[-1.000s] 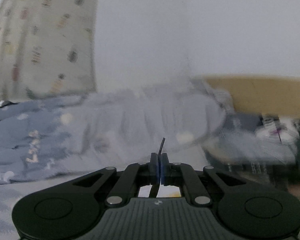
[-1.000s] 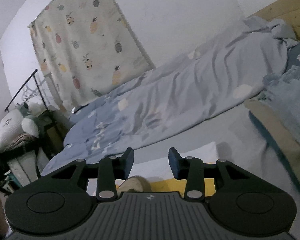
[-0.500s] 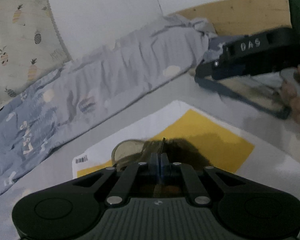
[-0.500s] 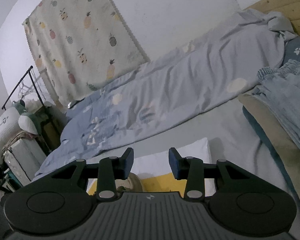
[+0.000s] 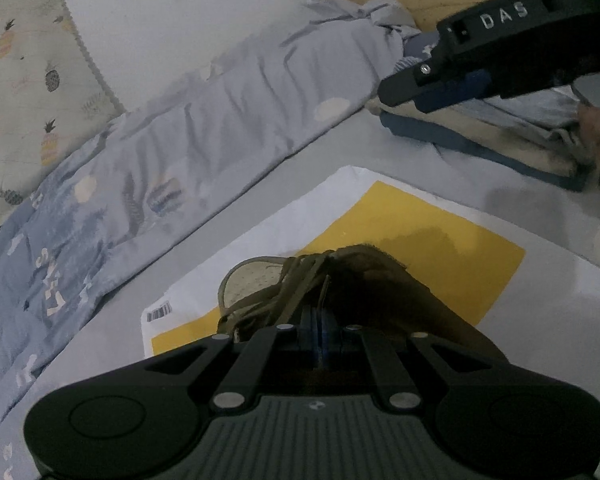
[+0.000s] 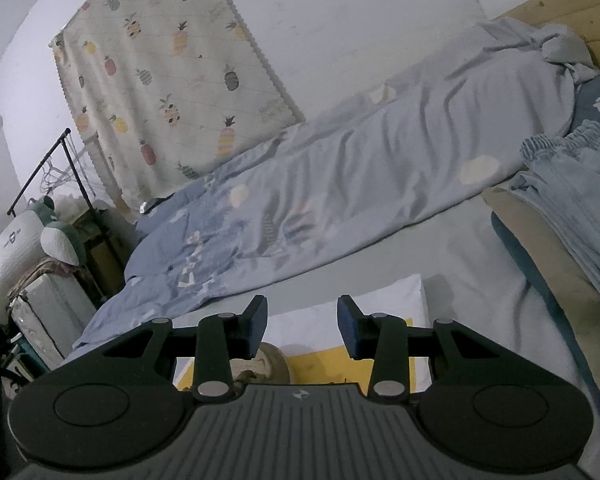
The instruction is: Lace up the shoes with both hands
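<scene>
A brown shoe (image 5: 340, 280) sits on a yellow-and-white mailer bag (image 5: 420, 216) spread over a grey bed sheet (image 5: 440, 148), its toe toward the rumpled blue duvet (image 5: 204, 152) along the wall. The left gripper (image 5: 320, 322) hangs directly over the shoe's laced front, jaws pressed together on the thin end of a shoelace (image 5: 325, 290), whose tip pokes up between the pads. The right gripper (image 6: 302, 326) hovers nearby, above the sheet, its jaws parted with nothing between them; only the shoe's pale toe shows under it. The work appears to be at the threading step: one lace end is pinched and brought down to the crossed lacing, not yet fed through an eyelet. The next move likely calls for steering that tip into the next open hole, with the free gripper coming in to steady the shoe or catch the lace on the far side. Which eyelet is next cannot be made out in the dim view.
</scene>
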The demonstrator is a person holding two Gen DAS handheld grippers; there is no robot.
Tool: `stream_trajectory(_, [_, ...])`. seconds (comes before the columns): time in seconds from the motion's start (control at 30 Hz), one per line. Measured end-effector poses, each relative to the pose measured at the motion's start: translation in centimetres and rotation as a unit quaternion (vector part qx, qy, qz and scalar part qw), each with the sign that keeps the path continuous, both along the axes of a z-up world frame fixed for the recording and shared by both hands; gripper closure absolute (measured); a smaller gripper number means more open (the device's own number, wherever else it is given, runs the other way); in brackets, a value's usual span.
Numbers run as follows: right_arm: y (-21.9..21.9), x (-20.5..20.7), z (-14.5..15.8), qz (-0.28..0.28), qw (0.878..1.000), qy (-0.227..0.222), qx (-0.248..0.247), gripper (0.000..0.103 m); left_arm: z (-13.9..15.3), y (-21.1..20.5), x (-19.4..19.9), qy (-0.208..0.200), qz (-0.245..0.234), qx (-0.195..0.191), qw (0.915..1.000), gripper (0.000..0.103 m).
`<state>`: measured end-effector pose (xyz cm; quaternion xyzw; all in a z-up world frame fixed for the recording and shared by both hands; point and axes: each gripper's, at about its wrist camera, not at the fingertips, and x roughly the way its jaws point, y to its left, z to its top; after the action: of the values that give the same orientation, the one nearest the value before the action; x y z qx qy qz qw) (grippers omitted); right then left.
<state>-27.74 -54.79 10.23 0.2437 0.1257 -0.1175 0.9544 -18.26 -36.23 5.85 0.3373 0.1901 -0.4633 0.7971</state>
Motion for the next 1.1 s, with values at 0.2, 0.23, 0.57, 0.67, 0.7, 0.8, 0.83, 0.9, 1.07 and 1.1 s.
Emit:
stream_trajectory(0.2, [-0.1, -0.1, 0.0, 0.001, 1.0, 0.001, 0.0, 0.063, -0.3, -0.3, 0.1, -0.001, -0.01, 0.005, 0.9999, 0.102])
stream_trajectory(0.23, [-0.1, -0.1, 0.0, 0.001, 1.0, 0.002, 0.0, 0.063, -0.3, -0.4, 0.1, -0.001, -0.011, 0.005, 0.9999, 0.102])
stream_trajectory(0.57, [-0.1, -0.1, -0.1, 0.004, 1.0, 0.004, 0.0, 0.063, -0.3, -1.0, 0.1, -0.002, -0.016, 0.001, 0.9999, 0.102])
stream_trajectory(0.67, [0.0, -0.1, -0.1, 0.006, 1.0, 0.005, 0.0, 0.063, -0.4, -1.1, 0.2, -0.003, -0.016, 0.001, 0.9999, 0.102])
stream_trajectory(0.7, [0.0, 0.0, -0.1, 0.006, 1.0, 0.006, 0.0, 0.063, -0.4, -1.2, 0.2, -0.003, -0.016, 0.0, 0.9999, 0.102])
stream_trajectory(0.8, [0.1, 0.0, -0.1, 0.008, 1.0, 0.008, -0.001, 0.063, -0.4, -1.2, 0.2, -0.002, -0.017, 0.0, 0.9999, 0.102])
stream_trajectory(0.83, [0.1, 0.0, -0.2, 0.008, 1.0, 0.009, -0.001, 0.063, -0.4, -1.2, 0.2, -0.001, -0.018, 0.0, 0.9998, 0.102])
stream_trajectory(0.9, [0.1, 0.1, -0.2, 0.008, 1.0, 0.011, -0.001, 0.063, -0.3, -1.1, 0.0, 0.0, -0.02, -0.001, 0.9998, 0.102])
stream_trajectory(1.07, [0.3, 0.1, -0.2, 0.01, 1.0, 0.013, -0.003, 0.063, 0.0, -0.7, -0.1, 0.0, -0.02, -0.008, 0.9998, 0.102])
stream_trajectory(1.1, [0.3, 0.1, -0.2, 0.011, 1.0, 0.013, -0.003, 0.063, 0.1, -0.6, 0.0, 0.0, -0.018, -0.009, 0.9998, 0.102])
